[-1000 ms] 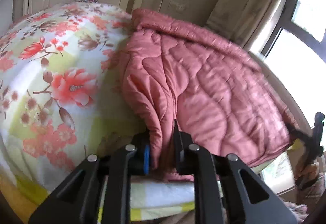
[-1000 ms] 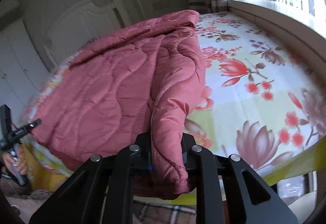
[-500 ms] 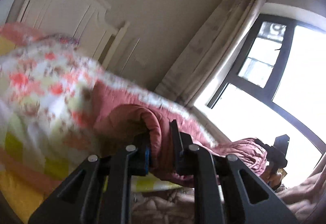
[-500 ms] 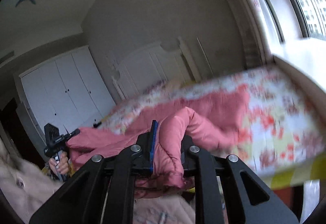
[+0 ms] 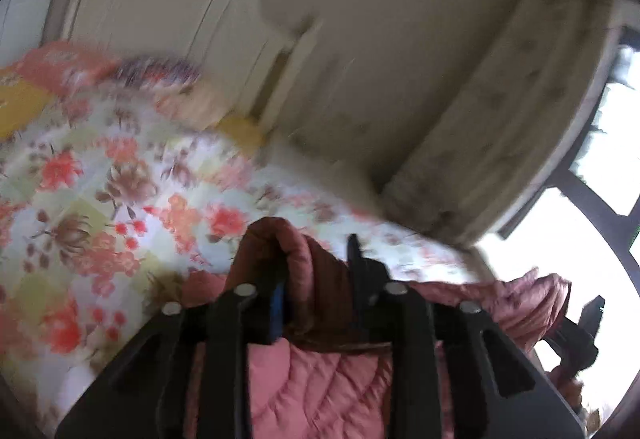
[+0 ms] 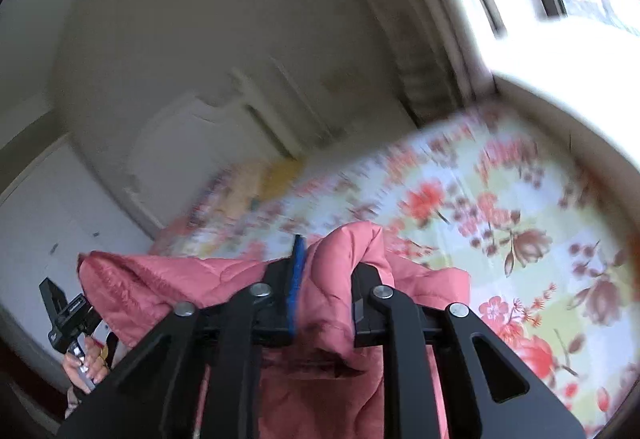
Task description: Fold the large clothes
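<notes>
Lifted quilted coat (image 5: 316,391) off bed (image 5: 100,199)

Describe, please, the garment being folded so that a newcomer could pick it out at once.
Start at the bed with the floral sheet beneath the window. At its near edge a pink quilted jacket is bunched between the left gripper and the right gripper. Among the sheet's scattered flowers, it alone is one plain colour, puffy and stitched in wavy lines.

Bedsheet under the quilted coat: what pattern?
Floral bedsheet, red-pink blooms on white and pale-green patches; right wrist view.
</notes>
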